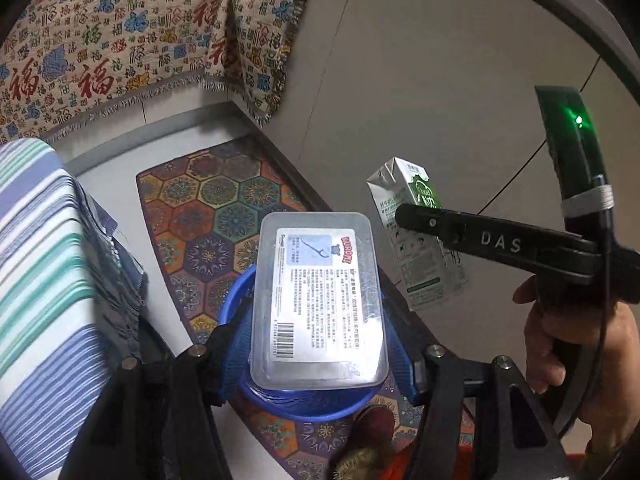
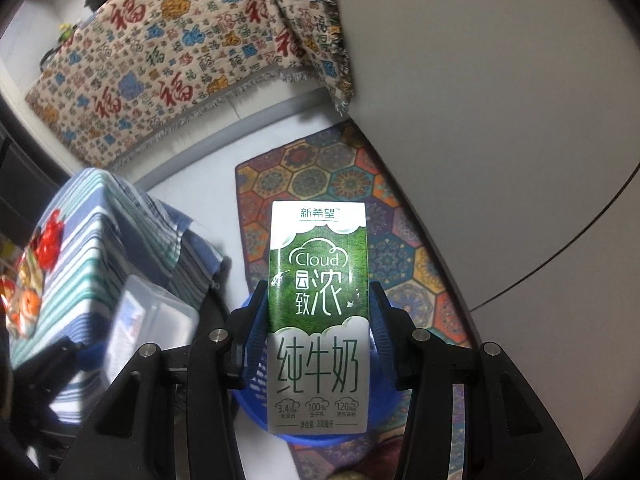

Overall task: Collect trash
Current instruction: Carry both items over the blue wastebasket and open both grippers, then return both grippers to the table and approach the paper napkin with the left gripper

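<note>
The left wrist fisheye sat just behind its own blue-padded fingers and looked steeply down at the floor, very near the clear plastic box [image 1: 320, 304] that filled the lower centre of the frame. The right wrist fisheye faced much the same way from close beside it, with the green milk carton [image 2: 319, 316] pressed close to the lens at lower centre. Both views shared the hexagon-patterned rug [image 1: 224, 200] [image 2: 320, 176] at mid-frame, the blue basket [image 1: 308, 404] [image 2: 260, 408] low in the frame, the character-print cloth [image 1: 120, 40] [image 2: 180, 60] across the upper left, and the striped cloth [image 1: 36, 280] [image 2: 92, 240] at left. The carton [image 1: 416, 236] also showed at the right of the left view.
</note>
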Motion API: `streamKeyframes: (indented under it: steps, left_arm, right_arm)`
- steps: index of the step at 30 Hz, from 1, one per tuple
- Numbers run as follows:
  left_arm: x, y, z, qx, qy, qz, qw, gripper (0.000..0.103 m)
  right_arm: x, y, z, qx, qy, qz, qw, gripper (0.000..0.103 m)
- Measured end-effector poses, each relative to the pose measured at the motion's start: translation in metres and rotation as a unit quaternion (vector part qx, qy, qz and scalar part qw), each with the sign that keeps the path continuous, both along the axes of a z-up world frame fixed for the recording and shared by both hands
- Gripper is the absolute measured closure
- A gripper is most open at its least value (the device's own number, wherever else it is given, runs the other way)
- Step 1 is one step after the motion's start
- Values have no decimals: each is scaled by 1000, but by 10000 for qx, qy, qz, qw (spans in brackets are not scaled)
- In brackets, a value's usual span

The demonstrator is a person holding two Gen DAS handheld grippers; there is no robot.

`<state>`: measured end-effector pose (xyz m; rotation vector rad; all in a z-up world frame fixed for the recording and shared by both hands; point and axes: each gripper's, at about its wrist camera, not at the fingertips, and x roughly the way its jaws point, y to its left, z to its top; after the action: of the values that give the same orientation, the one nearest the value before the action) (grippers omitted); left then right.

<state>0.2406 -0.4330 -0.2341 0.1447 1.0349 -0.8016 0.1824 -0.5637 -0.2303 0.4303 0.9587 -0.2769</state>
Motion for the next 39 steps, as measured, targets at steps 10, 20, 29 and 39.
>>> streamKeyframes:
  steps: [10,20,29,39]
  left_arm:
    - [8,-13,-28,-106,215,3,9997,30]
    - [-13,31,29,-481,-430,439,9969,30]
    - [-52,160,76,-437,-733,1045,9909,30]
    - [-64,341,48,1033,-1085,2297,9617,30]
  right_arm:
    - [4,-15,-5,271,-199,-282,9990,23]
    - [-11,-8,30,-322,-601,-402,9969,9]
    - [-13,69,77,-1157,-1037,241,9876,7]
    - [-6,234,112,-1076,-1734,1494,9675,3]
